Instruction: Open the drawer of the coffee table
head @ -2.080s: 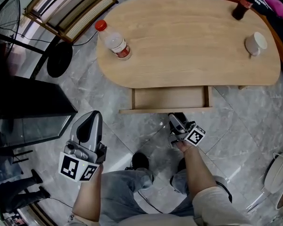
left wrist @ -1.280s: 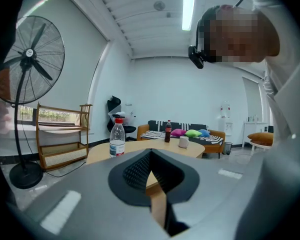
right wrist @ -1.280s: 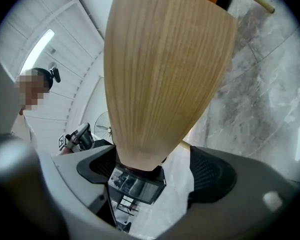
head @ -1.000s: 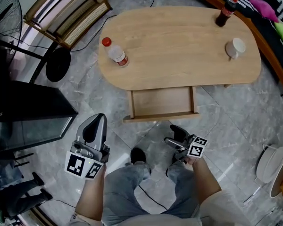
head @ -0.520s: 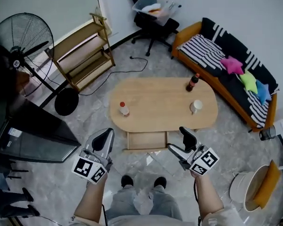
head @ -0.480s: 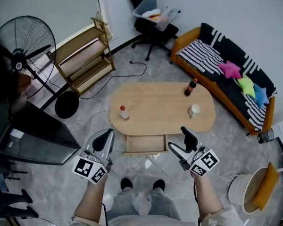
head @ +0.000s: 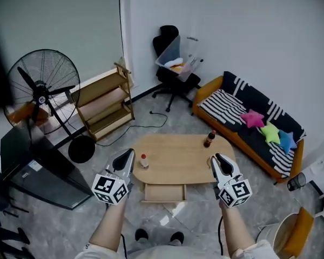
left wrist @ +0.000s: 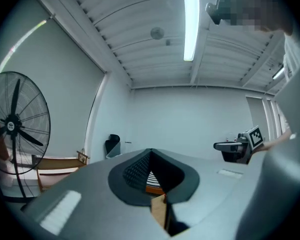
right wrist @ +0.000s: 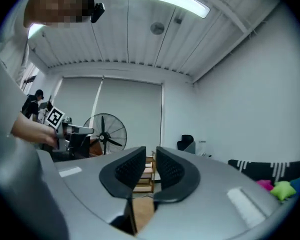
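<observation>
The oval wooden coffee table (head: 178, 156) stands far below me, and its drawer (head: 163, 192) is pulled out on the near side. Both grippers are held high and level, apart from the table. The left gripper (head: 127, 154) is shut with its tips meeting, and nothing is in it (left wrist: 150, 153). The right gripper (head: 218, 158) has only a narrow gap left between its pads. Its jaws are closing with nothing between them (right wrist: 150, 156).
A clear bottle with a red cap (head: 144, 161) and a dark bottle (head: 209, 139) stand on the table. Around it are an orange striped sofa (head: 248, 124), a wooden shelf (head: 105, 107), a big fan (head: 40, 90), an office chair (head: 173, 63) and a black cabinet (head: 40, 174).
The view has risen from close over the table to standing height. Both grippers came up to point level, and the right jaws have narrowed. The drawer stays pulled out.
</observation>
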`<move>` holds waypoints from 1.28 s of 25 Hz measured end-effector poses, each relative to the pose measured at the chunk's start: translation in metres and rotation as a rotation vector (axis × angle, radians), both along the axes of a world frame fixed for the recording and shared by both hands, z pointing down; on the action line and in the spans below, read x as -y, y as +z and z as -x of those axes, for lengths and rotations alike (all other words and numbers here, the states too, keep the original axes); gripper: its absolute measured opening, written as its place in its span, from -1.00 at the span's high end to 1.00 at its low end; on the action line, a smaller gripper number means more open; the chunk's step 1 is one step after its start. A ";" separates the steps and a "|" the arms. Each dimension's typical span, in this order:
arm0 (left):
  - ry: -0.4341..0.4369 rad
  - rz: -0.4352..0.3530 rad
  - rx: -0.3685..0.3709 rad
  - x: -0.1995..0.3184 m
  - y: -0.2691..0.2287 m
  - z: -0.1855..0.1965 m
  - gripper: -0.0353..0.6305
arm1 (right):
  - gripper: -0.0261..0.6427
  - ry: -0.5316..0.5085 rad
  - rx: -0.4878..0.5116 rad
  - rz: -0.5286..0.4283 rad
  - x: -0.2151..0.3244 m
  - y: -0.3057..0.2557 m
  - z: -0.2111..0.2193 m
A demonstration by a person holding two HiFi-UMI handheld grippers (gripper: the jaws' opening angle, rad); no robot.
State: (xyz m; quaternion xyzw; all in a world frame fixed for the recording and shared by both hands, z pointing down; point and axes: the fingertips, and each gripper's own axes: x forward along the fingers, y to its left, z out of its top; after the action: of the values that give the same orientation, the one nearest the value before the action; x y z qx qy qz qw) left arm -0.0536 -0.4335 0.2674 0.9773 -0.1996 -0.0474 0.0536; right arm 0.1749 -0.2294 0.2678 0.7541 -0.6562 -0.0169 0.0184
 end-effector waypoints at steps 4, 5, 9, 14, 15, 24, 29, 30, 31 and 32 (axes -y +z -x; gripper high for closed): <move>-0.055 0.006 0.022 0.018 0.000 0.008 0.90 | 0.91 0.065 -0.026 -0.007 -0.008 -0.011 -0.024; -0.067 0.008 0.025 0.021 0.001 0.009 0.90 | 0.91 0.080 -0.035 -0.007 -0.009 -0.013 -0.028; -0.097 0.019 0.027 0.033 0.004 0.016 0.90 | 0.91 0.130 -0.047 -0.004 -0.011 -0.016 -0.039; -0.116 0.010 0.023 0.044 -0.002 0.020 0.90 | 0.91 0.156 -0.038 -0.014 -0.016 -0.018 -0.043; -0.116 0.007 0.024 0.043 -0.003 0.019 0.90 | 0.91 0.160 -0.034 -0.017 -0.018 -0.019 -0.044; -0.100 0.003 0.031 0.034 0.000 0.009 0.90 | 0.91 0.191 -0.039 -0.019 -0.026 -0.019 -0.052; -0.092 -0.003 0.030 0.031 -0.001 0.005 0.90 | 0.91 0.195 -0.036 -0.018 -0.024 -0.016 -0.054; -0.089 -0.004 0.031 0.030 -0.001 0.005 0.90 | 0.91 0.194 -0.034 -0.017 -0.023 -0.016 -0.054; -0.087 -0.005 0.033 0.029 -0.001 0.005 0.90 | 0.91 0.193 -0.033 -0.017 -0.022 -0.015 -0.053; -0.083 -0.005 0.034 0.028 0.000 0.004 0.90 | 0.91 0.193 -0.032 -0.017 -0.020 -0.015 -0.052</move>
State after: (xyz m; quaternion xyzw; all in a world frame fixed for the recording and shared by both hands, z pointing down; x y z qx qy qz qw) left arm -0.0580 -0.4616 0.2669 0.9689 -0.2409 -0.0333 0.0457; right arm 0.2269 -0.2090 0.2529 0.8135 -0.5801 -0.0326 0.0243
